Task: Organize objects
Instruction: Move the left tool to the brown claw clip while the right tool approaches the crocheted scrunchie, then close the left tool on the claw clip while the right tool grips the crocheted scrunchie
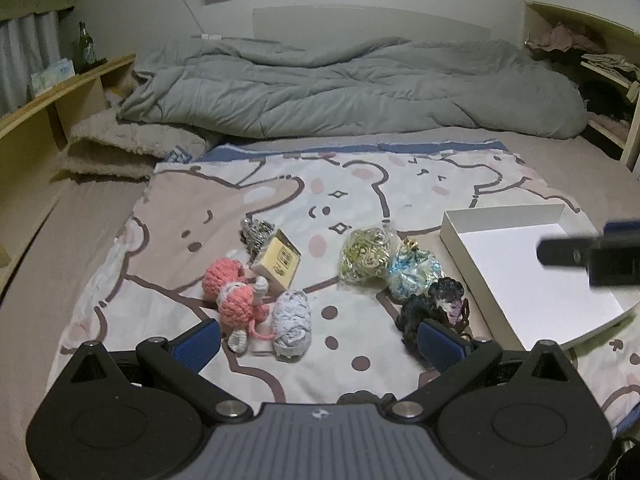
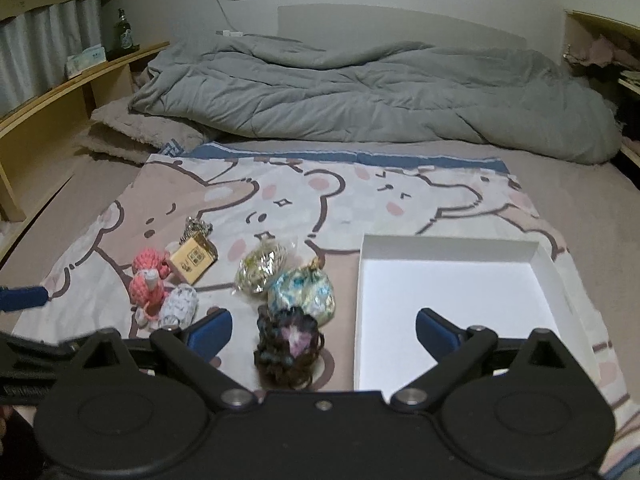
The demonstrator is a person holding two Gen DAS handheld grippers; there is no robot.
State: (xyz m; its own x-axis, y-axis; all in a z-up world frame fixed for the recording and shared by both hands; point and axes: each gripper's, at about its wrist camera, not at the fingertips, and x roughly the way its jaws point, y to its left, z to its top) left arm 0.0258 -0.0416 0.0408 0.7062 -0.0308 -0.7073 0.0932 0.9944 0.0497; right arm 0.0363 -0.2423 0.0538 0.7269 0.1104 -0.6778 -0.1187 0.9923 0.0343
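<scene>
Several small items lie on a bear-print cloth (image 1: 360, 196): a pink crochet toy (image 1: 236, 292), a pale grey yarn ball (image 1: 291, 322), a tan box (image 1: 278, 261), a silver bundle (image 1: 256, 232), a green-gold bag (image 1: 365, 254), a blue bag (image 1: 414, 274) and a dark scrunchie bundle (image 1: 434, 310) (image 2: 289, 344). A white open box (image 1: 532, 276) (image 2: 452, 296) lies to the right, nothing inside. My left gripper (image 1: 320, 346) is open and empty near the grey yarn ball. My right gripper (image 2: 324, 336) is open and empty, straddling the dark bundle and the box's left wall.
A rumpled grey duvet (image 1: 340, 88) lies across the back of the bed. A wooden shelf (image 1: 52, 96) with a green bottle (image 1: 85, 46) runs along the left. Another shelf with clothes (image 1: 592, 56) stands at the right.
</scene>
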